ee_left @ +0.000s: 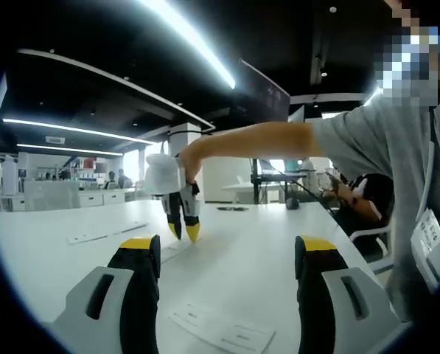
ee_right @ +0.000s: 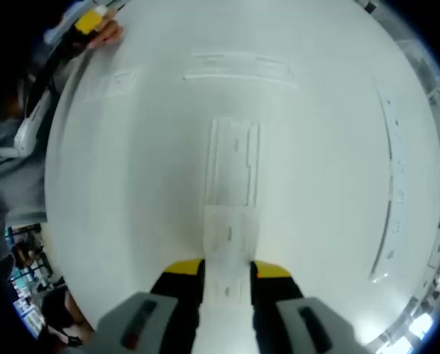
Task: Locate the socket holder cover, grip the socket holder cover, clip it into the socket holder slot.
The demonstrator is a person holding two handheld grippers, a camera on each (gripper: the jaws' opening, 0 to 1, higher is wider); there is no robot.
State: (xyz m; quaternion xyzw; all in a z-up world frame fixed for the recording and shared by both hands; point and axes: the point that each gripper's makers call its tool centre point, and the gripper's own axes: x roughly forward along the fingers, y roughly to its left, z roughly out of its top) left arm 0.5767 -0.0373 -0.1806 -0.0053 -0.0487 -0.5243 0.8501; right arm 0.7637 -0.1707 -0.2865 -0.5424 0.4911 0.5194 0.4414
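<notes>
A: Cover (ee_right: 230, 274) sits pinched in your right gripper (ee_right: 227, 270), just short of the socket holder (ee_right: 234, 162) on the table (ee_right: 330, 147)

B: Left gripper (ee_left: 231, 251)?

A: Spread, holding nothing. Line the cover's edges with the slot, then press down evenly

no legible text, badge print blurred

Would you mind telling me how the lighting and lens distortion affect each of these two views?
Left gripper view: bright ceiling light strips glare against a dark ceiling, and the fisheye bows the white table. Right gripper view: looking down, the table is washed out, so the white socket holder cover between the right tool tips barely stands out, and the long strip curves with the lens.
</notes>
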